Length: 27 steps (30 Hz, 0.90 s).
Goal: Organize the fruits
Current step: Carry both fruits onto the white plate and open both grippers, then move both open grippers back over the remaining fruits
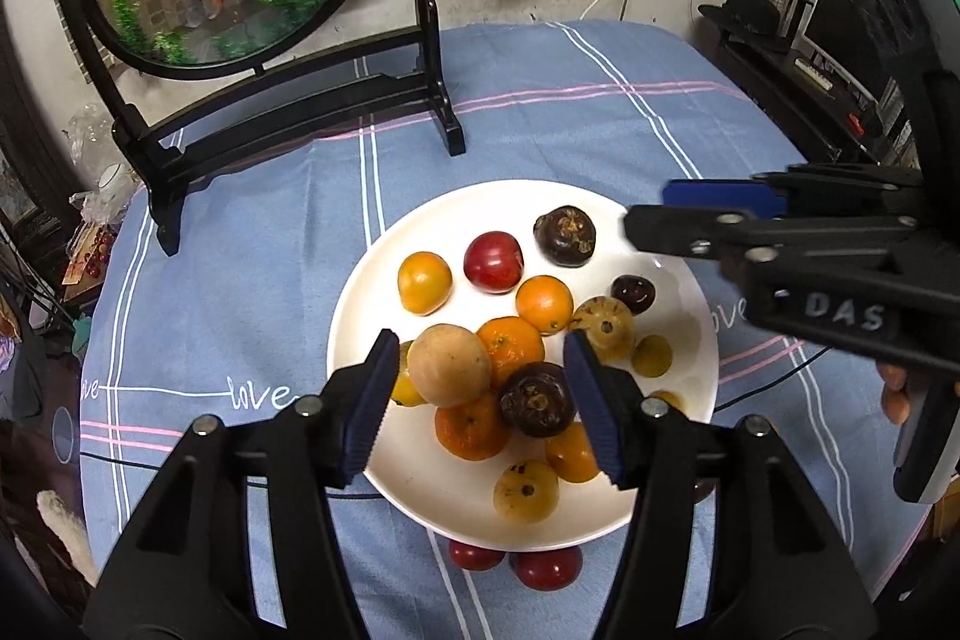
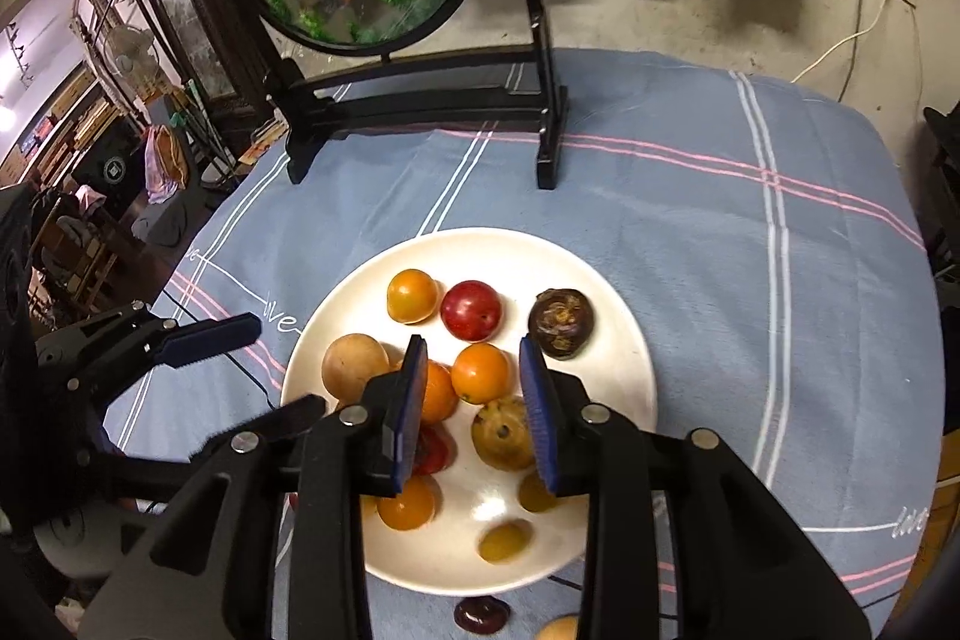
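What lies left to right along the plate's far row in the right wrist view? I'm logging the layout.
Yellow-orange fruit → red fruit → dark brown fruit, all on the white plate.

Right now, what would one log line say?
left gripper: open above fruit | right gripper: open, empty | plate: fruit piled

You had a glossy white glazed plate (image 1: 360, 316) on a soft, matt blue cloth (image 1: 540, 130). At the plate's twelve o'clock the red fruit (image 1: 493, 261) shone smooth, while the dark fruit (image 1: 564, 236) at one o'clock looked rough and dull. The left gripper (image 1: 480, 388) showed matt black plastic with ribbed blue pads (image 1: 369, 400).
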Tool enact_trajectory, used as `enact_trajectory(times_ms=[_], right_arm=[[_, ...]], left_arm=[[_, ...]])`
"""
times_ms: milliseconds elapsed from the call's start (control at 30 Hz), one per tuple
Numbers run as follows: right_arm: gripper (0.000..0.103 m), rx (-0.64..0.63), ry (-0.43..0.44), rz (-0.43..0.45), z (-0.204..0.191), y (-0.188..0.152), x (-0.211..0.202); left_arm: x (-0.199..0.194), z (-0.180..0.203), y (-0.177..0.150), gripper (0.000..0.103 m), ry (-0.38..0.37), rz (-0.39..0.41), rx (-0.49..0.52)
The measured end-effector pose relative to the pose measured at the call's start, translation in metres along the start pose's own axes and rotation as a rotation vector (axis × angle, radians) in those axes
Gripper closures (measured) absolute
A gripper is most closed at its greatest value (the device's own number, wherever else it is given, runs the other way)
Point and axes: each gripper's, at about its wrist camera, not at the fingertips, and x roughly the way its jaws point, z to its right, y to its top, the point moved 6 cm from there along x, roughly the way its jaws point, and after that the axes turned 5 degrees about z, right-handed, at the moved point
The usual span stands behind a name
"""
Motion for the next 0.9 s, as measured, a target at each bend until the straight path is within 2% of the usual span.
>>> enact_trajectory(times_ms=[100,200,233,267,433,567,633,733,900], right_arm=[[0.070,0.004,-0.013,0.024,0.004,-0.003,-0.020],[0.061,0.004,-0.027,0.049,0.007,-0.013,-0.041],[0.046,0.005,-0.030,0.057,0.008,-0.018,-0.048],[0.040,0.004,-0.037,0.071,0.009,-0.026,-0.056],[0.040,-0.051,-0.074,0.039,-0.001,-0.078,-0.068],[0.040,-0.091,-0.008,-0.053,-0.038,-0.132,-0.047],[0.040,-0.118,0.004,-0.086,-0.057,-0.146,-0.029],[0.040,-0.123,0.020,-0.131,-0.079,-0.158,0.004],[0.040,-0.084,0.020,-0.160,-0.091,-0.160,0.038]], left_arm=[[-0.013,-0.008,0.001,0.041,0.008,0.025,-0.022],[-0.029,-0.020,0.000,0.039,0.018,0.053,-0.056],[-0.035,-0.026,-0.002,0.038,0.020,0.061,-0.073],[-0.039,-0.030,-0.005,0.037,0.020,0.063,-0.084],[-0.054,-0.050,-0.035,0.034,0.041,0.050,-0.128],[-0.054,-0.070,-0.075,0.032,0.057,-0.016,-0.191],[-0.053,-0.080,-0.095,0.033,0.064,-0.049,-0.226],[-0.052,-0.096,-0.121,0.033,0.080,-0.092,-0.268],[-0.058,-0.105,-0.142,0.032,0.087,-0.110,-0.288]])
